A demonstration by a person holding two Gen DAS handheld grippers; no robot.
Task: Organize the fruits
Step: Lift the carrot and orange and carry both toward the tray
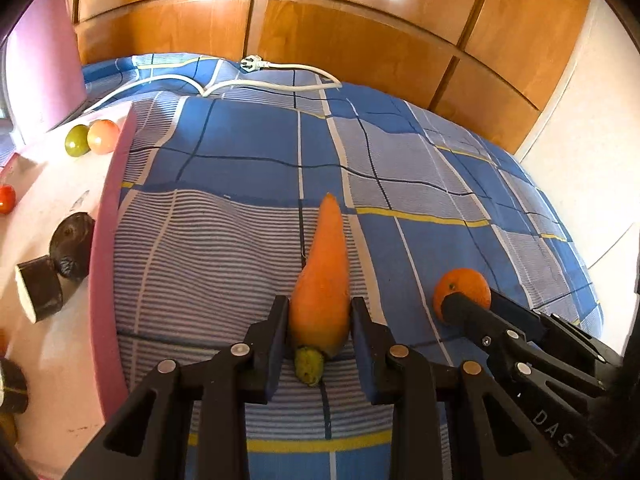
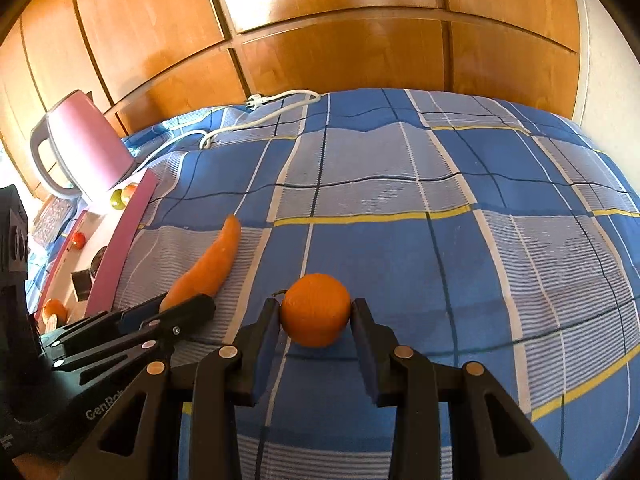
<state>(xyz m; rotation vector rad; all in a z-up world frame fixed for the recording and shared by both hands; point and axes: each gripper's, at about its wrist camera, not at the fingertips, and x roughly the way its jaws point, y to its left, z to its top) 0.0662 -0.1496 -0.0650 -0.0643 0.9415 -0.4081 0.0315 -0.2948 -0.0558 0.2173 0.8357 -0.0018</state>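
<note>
Left gripper (image 1: 320, 322) is clamped on a carrot (image 1: 322, 280), both pads pressed against its thick end. Carrot points away from the camera, tip forward, green stem stub toward the gripper. It sits low over the bed (image 1: 240, 152), which has a blue checked sheet with yellow and white lines; cannot tell if the carrot touches the sheet.

Right gripper (image 2: 316, 322) is clamped on an orange (image 2: 315, 310), a pad on each side of it. Orange is just over the sheet, with a shadow under it; contact with the bed unclear. In the left wrist view the orange (image 1: 464, 290) shows right of the carrot, held by the right gripper (image 1: 460, 308). In the right wrist view the carrot (image 2: 208, 268) shows left of the orange, with the left gripper (image 2: 176, 312) on its thick end.

Pink tray (image 1: 106, 240) sits at the left edge of the bed. Inside it: a green fruit (image 1: 77, 141) touching a peach-coloured fruit (image 1: 103, 136), a small red fruit (image 1: 6, 199) and dark pieces (image 1: 60, 264); I cannot tell what those are. Pink kettle (image 2: 86, 148) stands behind the tray. White power cord (image 1: 260, 76) with plug lies on the far side of the bed. Wooden wardrobe (image 1: 360, 20) behind.
</note>
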